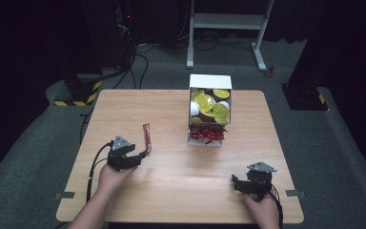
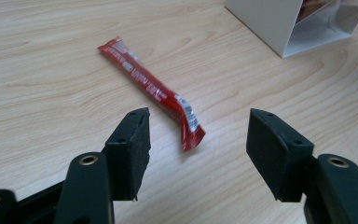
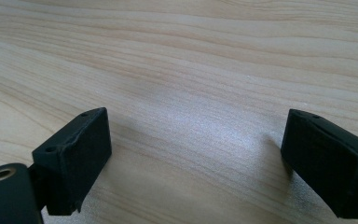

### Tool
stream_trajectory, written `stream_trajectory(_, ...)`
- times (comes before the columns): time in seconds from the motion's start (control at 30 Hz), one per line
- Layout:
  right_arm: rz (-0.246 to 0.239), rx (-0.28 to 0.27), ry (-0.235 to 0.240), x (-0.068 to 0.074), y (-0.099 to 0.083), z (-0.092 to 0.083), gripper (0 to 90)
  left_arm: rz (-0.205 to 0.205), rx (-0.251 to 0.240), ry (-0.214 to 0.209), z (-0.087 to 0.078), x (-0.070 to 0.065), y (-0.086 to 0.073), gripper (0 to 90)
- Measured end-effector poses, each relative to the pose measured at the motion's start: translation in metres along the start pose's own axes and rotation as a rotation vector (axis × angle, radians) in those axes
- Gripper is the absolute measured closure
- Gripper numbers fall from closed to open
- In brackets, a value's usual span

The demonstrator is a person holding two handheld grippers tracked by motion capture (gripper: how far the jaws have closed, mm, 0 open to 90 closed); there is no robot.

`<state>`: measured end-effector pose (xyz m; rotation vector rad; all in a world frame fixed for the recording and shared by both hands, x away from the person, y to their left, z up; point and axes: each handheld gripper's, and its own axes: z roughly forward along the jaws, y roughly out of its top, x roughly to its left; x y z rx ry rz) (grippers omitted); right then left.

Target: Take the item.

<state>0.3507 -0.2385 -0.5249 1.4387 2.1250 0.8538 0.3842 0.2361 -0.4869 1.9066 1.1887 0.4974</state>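
A long red snack packet (image 1: 147, 137) lies flat on the wooden table (image 1: 171, 181), left of a white box (image 1: 208, 110). My left gripper (image 1: 145, 153) sits just behind the packet's near end, open, its jaws either side of that end without touching it. In the left gripper view the red packet (image 2: 151, 88) runs away from the left gripper (image 2: 198, 135) toward the upper left. My right gripper (image 1: 234, 181) rests low near the table's front right, open, with bare wood between its jaws in the right gripper view (image 3: 196, 144).
The white box holds several yellow-lidded cups (image 1: 209, 106) and red shredded paper (image 1: 207, 134); its corner (image 2: 279, 28) shows in the left gripper view. Beyond the table stand a white frame (image 1: 226, 28) and dark stands on grey carpet.
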Motion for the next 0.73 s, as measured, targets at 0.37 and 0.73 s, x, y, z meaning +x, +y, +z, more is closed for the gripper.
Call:
stream_trajectory(0.37, 0.001, 0.000, 0.000, 0.000, 0.000, 0.000, 8.3, -0.005, 0.059, 0.011, -0.025, 0.020, -0.036, 38.7)
stream_trajectory(0.73, -0.001, 0.000, 0.000, 0.000, 0.000, 0.000, 8.3, -0.008, 0.045, 0.025, -0.028, 0.028, -0.065, 38.2)
